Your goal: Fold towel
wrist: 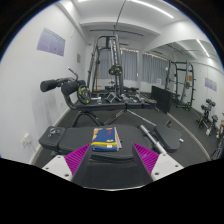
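Note:
A dark grey towel (pixel 110 172) lies flat between my fingers, on a black padded gym bench (pixel 52 142). A blue and yellow patterned folded item (pixel 105 138) rests at the towel's far edge, just ahead of the fingertips. My gripper (pixel 111 160) is open, its magenta pads (pixel 76 160) spread wide at either side of the towel. I cannot tell whether the pads touch the cloth.
I am in a gym room. A cable weight machine (pixel 104 62) stands beyond the bench, with a black handlebar (pixel 58 85) at its left. A squat rack (pixel 181 80) and dumbbells (pixel 208 108) stand at the right. Another black pad (pixel 165 140) lies right of the fingers.

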Demonstrator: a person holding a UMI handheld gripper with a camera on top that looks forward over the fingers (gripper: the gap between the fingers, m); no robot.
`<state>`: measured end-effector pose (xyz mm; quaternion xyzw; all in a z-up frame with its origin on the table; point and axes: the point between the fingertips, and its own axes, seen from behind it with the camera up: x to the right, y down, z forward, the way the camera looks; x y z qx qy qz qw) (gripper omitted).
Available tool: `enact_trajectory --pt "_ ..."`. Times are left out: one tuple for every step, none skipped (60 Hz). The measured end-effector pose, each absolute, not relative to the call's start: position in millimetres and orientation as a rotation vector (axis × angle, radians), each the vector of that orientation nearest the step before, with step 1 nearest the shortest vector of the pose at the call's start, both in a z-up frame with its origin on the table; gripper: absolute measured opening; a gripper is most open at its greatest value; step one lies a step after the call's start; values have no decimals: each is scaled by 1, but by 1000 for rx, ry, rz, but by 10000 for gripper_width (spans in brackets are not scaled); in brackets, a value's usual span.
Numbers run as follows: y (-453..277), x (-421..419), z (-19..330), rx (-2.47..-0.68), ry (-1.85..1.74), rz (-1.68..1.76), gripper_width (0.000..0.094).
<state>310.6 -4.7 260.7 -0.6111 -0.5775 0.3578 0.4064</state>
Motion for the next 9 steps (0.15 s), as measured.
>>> enact_trajectory --pt "-5 312 262 -1538 -1454 903 852" --pt "-5 312 263 -1536 -1452 903 852" --pt "-5 313 264 -1536 -1450 901 852" --pt "-5 314 264 -1537 -1450 898 850" --pt "-5 314 264 -1539 -1452 896 849" --pt "-5 314 263 -1540 -1454 895 850" --pt "-5 315 264 -1541 -1454 895 850" --pt "-5 315 264 -1541 -1453 896 851" --pt "-5 315 264 -1542 -1452 896 850"
